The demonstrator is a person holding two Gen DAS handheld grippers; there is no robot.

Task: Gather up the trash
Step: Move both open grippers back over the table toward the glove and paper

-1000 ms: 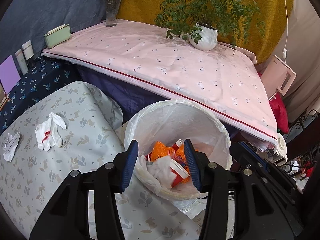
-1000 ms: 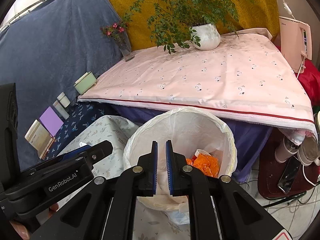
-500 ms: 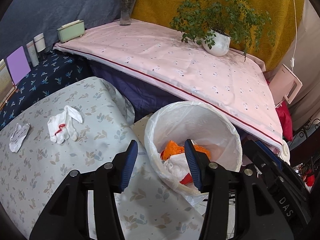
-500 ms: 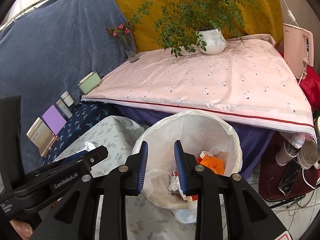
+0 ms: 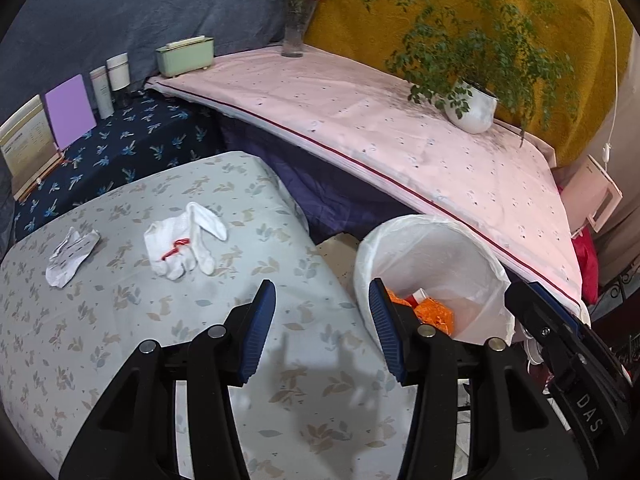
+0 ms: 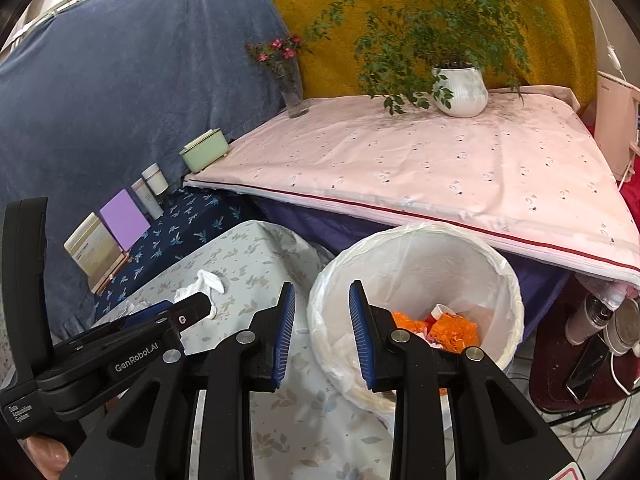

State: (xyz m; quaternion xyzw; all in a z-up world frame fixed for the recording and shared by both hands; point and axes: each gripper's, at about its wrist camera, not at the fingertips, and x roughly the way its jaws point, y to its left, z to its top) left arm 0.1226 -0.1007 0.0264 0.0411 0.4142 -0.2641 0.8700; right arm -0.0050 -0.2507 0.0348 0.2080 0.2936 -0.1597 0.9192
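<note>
On the leaf-print table [image 5: 120, 360], two pieces of trash are not yet collected. Farthest left lies a crumpled white scrap [image 5: 70, 256], flat on the cloth. Just to its right, apart from it, lies a white glove [image 5: 182, 242] with a red mark at the cuff, fingers spread toward the far edge. In the right wrist view only part of the glove [image 6: 204, 284] shows, behind the other tool.

The left gripper [image 5: 322, 328] hangs over the near part of the table, jaws spread wide with nothing between them, nearer the table's right edge than the glove.

Further right, the bin [image 5: 432, 276] stands on the floor just beside the table's right edge, lined with a white bag. Orange wrappers [image 6: 452, 330] and something red and white already lie at the bottom, so part of the job looks done. The right gripper [image 6: 322, 330] hovers at the bin's left rim, jaws parted and empty.

By my reading, the task is roughly midway: some trash is binned, both grippers are free, and the glove and scrap remain. The glove looks the likelier next pick, being closer to the left gripper.
</note>
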